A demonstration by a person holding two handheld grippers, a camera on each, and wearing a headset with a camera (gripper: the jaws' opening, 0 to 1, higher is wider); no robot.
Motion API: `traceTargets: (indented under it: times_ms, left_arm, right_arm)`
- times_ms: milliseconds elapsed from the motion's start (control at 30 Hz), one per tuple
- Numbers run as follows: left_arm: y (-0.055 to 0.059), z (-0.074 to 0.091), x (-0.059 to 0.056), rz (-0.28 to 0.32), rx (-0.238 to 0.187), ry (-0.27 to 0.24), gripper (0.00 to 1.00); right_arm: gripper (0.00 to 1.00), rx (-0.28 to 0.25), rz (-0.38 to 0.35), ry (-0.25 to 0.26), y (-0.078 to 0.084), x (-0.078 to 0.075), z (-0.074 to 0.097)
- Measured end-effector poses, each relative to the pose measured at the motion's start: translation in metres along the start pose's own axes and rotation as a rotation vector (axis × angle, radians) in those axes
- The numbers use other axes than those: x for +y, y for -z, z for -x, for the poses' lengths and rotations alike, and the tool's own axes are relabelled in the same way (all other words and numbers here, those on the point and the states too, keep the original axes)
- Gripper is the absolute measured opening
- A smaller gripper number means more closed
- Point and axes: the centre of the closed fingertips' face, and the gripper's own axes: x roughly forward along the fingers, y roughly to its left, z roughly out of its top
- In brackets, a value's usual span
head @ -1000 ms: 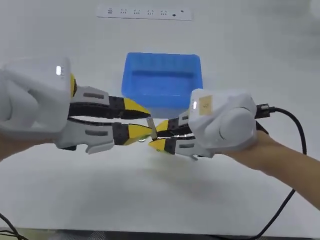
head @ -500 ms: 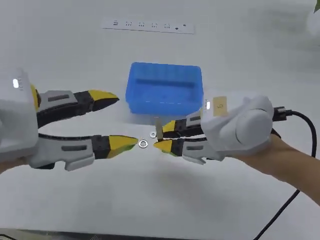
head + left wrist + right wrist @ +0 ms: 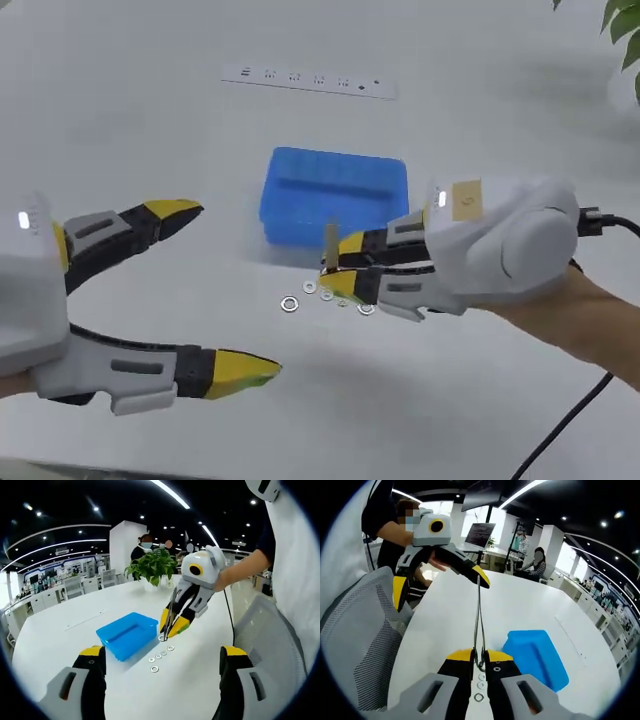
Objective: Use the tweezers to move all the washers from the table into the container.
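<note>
I see a white table [image 3: 420,420] in a big open office, with a green plant [image 3: 152,567] at the far end and a power strip [image 3: 308,82] behind the work. The blue container [image 3: 335,195] stands in the middle of the table. The washers [image 3: 290,304] lie in a short row on the table just in front of it, outside the container. My right gripper [image 3: 335,280] has its jaws pressed together on the tweezers [image 3: 331,245]. In the left gripper view, the tweezer tips point down at the washer nearest the container; I cannot tell if they touch it. My left gripper [image 3: 225,288] is spread wide and holds nothing, well apart from the washers.
</note>
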Motion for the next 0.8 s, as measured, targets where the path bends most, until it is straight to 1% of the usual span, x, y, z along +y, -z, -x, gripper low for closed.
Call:
traceTargets:
  times_ms: [33,67,100,233,267,300,333,367,400,467,567,600,667,700,800]
  left_arm:
    - [0.002,0.001,0.001,0.000,0.006,-0.006,1.00]
    - [0.005,0.003,0.006,0.003,0.006,-0.005,1.00]
    - [0.006,0.004,0.008,0.007,0.006,-0.006,1.00]
    - [0.006,0.007,0.013,0.023,-0.008,-0.024,1.00]
    - [0.005,0.007,0.015,0.029,-0.013,-0.033,1.00]
    - [0.005,0.007,0.018,0.031,-0.019,-0.045,1.00]
    - [0.004,0.007,0.020,0.036,-0.030,-0.055,1.00]
    - [0.001,0.007,0.022,0.053,-0.049,-0.056,1.00]
    - [0.001,0.007,0.024,0.060,-0.051,-0.059,1.00]
    - [0.000,0.008,0.026,0.057,-0.056,-0.063,1.00]
    - [0.002,0.009,0.030,0.053,-0.044,-0.070,1.00]
    - [0.005,0.010,0.031,0.043,-0.033,-0.071,1.00]
    - [0.011,0.014,0.040,0.008,0.000,-0.094,1.00]
    - [0.013,0.016,0.043,0.009,0.003,-0.097,1.00]
    - [0.017,0.022,0.054,0.029,0.017,-0.120,1.00]
  right_arm:
    - [0.09,-0.006,0.003,0.008,-0.002,-0.003,0.001]
    - [0.09,-0.033,-0.012,0.022,-0.008,-0.009,0.004]
    - [0.09,-0.048,-0.030,0.028,-0.011,-0.012,0.006]
    - [0.09,-0.068,-0.023,0.065,-0.022,-0.035,0.014]
    - [0.09,-0.080,-0.031,0.079,-0.025,-0.044,0.015]
    - [0.09,-0.090,-0.041,0.088,-0.026,-0.050,0.016]
    - [0.09,-0.095,-0.050,0.094,-0.027,-0.056,0.016]
    - [0.09,-0.097,-0.052,0.104,-0.026,-0.064,0.015]
    - [0.09,-0.097,-0.056,0.109,-0.025,-0.070,0.014]
    - [0.09,-0.096,-0.072,0.120,-0.020,-0.083,0.008]
    - [0.09,-0.089,-0.125,0.128,-0.006,-0.102,-0.006]
    - [0.09,-0.087,-0.129,0.129,-0.005,-0.104,-0.008]
    - [0.09,-0.086,-0.157,0.129,0.003,-0.113,-0.018]
    - [0.09,-0.083,-0.175,0.131,0.008,-0.117,-0.023]
    - [0.09,-0.069,-0.191,0.130,0.021,-0.125,-0.036]
